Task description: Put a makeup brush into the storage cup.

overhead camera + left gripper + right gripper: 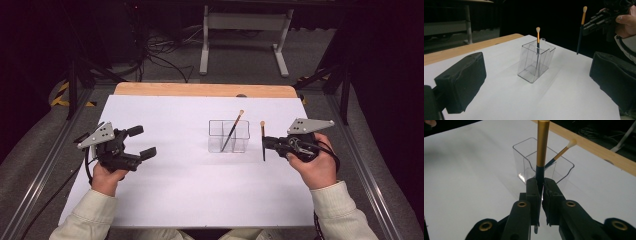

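Two makeup brushes show here, one clear holder and two grippers. The held brush is pinched by its dark handle in the right gripper, whose jaws are clamped tight on it. Its long axis runs nearly vertical: the pale tip points up, toward twelve o'clock in the high view, and the dark handle end hangs down toward six, off the table. In the right gripper view the gold ferrule rises straight up out of the pads. This brush hangs just beside the clear holder, at the holder's three o'clock side.

The second brush stands inside the holder, leaning, its handle end on the bottom and its tip pointing up toward about one o'clock in the high view. The holder has two compartments, and sits near the middle of the white table.

The left gripper hovers well apart from the holder, out at its nine o'clock, with its jaws spread wide and nothing between them. In the left gripper view its two black pads frame the holder.
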Demonstrator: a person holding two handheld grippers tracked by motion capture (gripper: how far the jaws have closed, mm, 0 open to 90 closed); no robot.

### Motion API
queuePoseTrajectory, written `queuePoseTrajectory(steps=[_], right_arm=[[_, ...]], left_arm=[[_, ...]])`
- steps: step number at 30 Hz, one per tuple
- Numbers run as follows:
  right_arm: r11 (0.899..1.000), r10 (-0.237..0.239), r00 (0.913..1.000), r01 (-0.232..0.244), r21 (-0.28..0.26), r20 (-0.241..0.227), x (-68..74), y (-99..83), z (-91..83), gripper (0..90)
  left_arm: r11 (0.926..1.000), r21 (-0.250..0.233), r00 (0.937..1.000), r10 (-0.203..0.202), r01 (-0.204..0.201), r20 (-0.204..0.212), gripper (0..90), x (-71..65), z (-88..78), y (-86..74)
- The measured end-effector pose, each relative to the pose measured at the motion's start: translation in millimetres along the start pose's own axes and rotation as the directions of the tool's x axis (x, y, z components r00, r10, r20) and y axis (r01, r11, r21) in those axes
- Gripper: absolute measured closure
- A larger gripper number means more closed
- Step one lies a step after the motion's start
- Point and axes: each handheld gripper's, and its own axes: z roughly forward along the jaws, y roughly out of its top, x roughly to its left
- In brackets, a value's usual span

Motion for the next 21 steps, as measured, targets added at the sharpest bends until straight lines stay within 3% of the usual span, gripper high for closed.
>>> queuePoseTrajectory(steps=[9, 21], right_arm=[[0.996, -0.015, 0.9998, 0.016, -0.089, 0.011, -1.5, 5.3, -2.7, 83.4], [0.980, -0.045, 0.9989, 0.046, -0.194, 0.011, -2.9, 9.1, -3.0, 83.4]], left_arm=[[0.9999, -0.007, 1.0000, 0.009, -0.009, -0.003, 1.5, 1.7, 0.4, -1.8], [0.9999, -0.010, 0.9999, 0.010, -0.010, -0.004, 1.5, 3.6, 0.3, -3.2]])
